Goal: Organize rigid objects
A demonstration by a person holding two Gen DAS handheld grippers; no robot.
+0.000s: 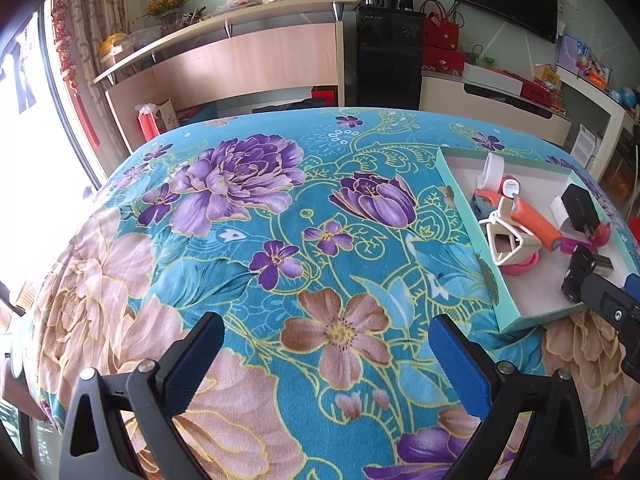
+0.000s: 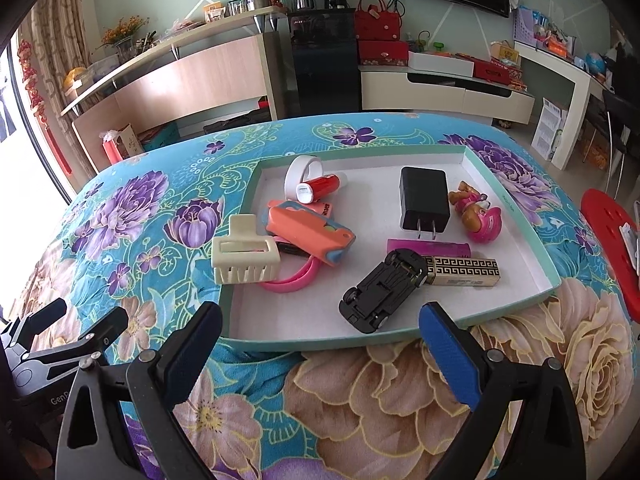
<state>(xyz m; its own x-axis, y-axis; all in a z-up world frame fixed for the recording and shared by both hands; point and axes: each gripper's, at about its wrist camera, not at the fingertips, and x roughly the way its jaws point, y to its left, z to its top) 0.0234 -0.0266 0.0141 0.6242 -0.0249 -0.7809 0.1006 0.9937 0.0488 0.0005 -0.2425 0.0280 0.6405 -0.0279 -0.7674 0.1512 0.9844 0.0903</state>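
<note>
A shallow teal tray point(image 2: 548, 276) with a white floor lies on the flowered cloth and holds several small objects: an upturned black toy car point(image 2: 380, 292), a black plug charger point(image 2: 424, 200), a cream hair claw point(image 2: 244, 256), an orange case point(image 2: 308, 236), a gold patterned box point(image 2: 464, 272), a pink dog figure point(image 2: 478, 212) and a red tube point(image 2: 320, 188). My right gripper point(image 2: 320, 344) is open and empty at the tray's near edge. My left gripper point(image 1: 326, 356) is open and empty over bare cloth, left of the tray point(image 1: 490, 276).
The table is covered by a blue cloth with purple and beige flowers point(image 1: 240, 176). A red stool point(image 2: 612, 240) stands at the right. A curved wooden counter point(image 2: 180, 80), a black cabinet point(image 2: 324, 76) and a low white TV unit point(image 2: 448, 88) stand beyond the table.
</note>
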